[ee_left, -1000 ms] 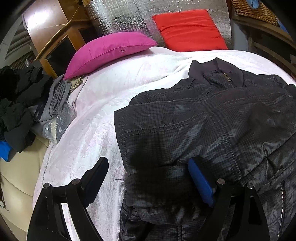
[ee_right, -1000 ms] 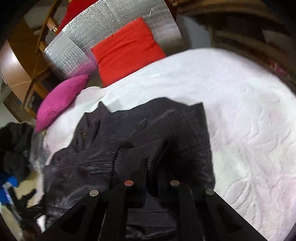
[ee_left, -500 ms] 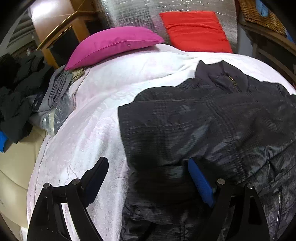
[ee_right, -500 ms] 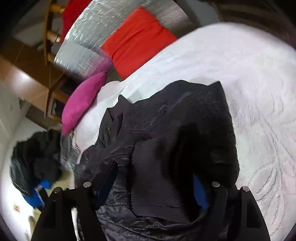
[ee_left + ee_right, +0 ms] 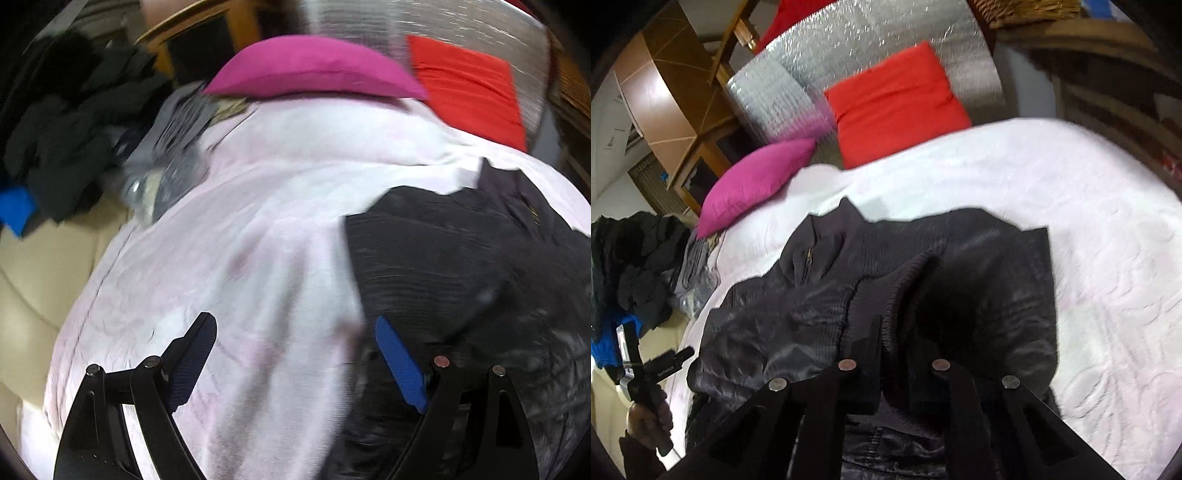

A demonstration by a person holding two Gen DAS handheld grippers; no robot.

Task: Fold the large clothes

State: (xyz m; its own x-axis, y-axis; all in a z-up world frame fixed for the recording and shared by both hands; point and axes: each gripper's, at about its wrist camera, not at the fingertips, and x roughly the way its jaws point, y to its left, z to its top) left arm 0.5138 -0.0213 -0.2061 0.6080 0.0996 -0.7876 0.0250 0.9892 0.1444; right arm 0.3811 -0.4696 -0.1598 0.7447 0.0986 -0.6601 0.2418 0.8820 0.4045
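Note:
A dark quilted jacket point(image 5: 979, 277) lies on the white bedspread point(image 5: 1108, 240), sleeves folded in over the body, collar toward the pillows. My right gripper point(image 5: 894, 343) is shut on the ribbed cuff point(image 5: 882, 291) of the folded-in sleeve. My left gripper point(image 5: 295, 354) is open and empty over bare bedspread point(image 5: 258, 240), just left of the jacket's edge point(image 5: 461, 266); its right blue pad point(image 5: 399, 365) is at the jacket's edge. The left gripper also shows in the right wrist view point(image 5: 665, 365), off the jacket's left side.
A magenta pillow point(image 5: 314, 70) and a red pillow point(image 5: 472, 88) lean on a silver headboard point(image 5: 849, 55). A pile of dark clothes point(image 5: 62, 122) and a grey folded item point(image 5: 173, 140) lie off the bed's left side. Wooden furniture point(image 5: 672, 103) stands behind.
My left gripper has pulled left off the jacket onto bare bedspread. My right gripper, open half a second ago, has shut on the sleeve cuff.

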